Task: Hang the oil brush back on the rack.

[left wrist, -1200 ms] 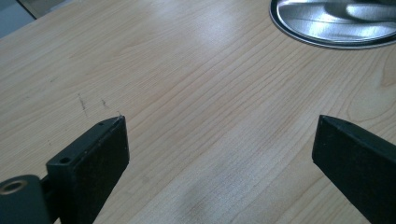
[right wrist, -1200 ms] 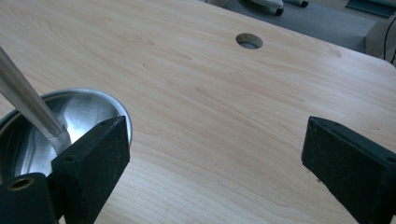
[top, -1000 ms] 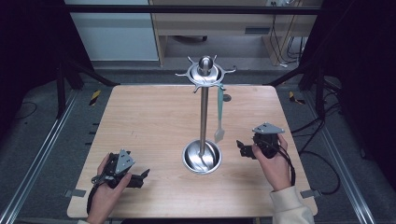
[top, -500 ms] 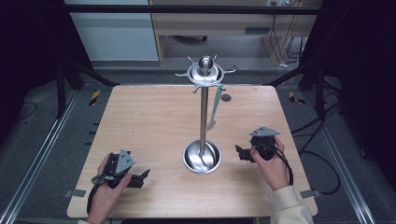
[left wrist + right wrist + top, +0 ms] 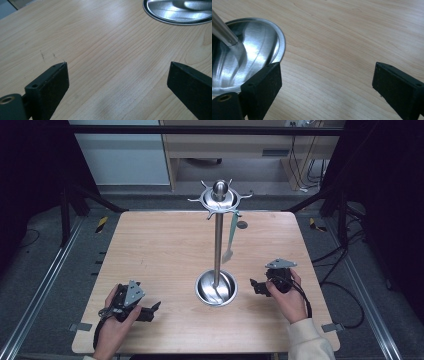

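Steel stand (image 5: 218, 240) serves as the landmark in the high view: it rises upright from a round dish base (image 5: 216, 287) near the middle of the wooden table (image 5: 150, 245), and carries a crown of hooks (image 5: 219, 200) at its top. A pale green utensil (image 5: 231, 237) hangs from one hook on the stand's right side, its lower end well above the tabletop. The left gripper (image 5: 150, 311) rests low on the table to the left of the base and nearer the person, well apart from it, gripped by the left hand (image 5: 117, 320). The right gripper (image 5: 256, 286) sits near the base on its right, held by the right hand (image 5: 290, 295), its tips pointing toward the dish; how far either pair of jaws stands apart is too small to read from up here. The left gripper view supplies that: the left gripper (image 5: 117, 80) has its jaws spread wide over bare wood with nothing between them, and the dish base's rim (image 5: 175, 15) lies ahead, apart from them. The right gripper view shows the right gripper (image 5: 325, 83) likewise spread wide and holding nothing, one jaw just beside the dish base (image 5: 249, 60), with the foot of the stand's pole (image 5: 223, 31) rising out of the dish.
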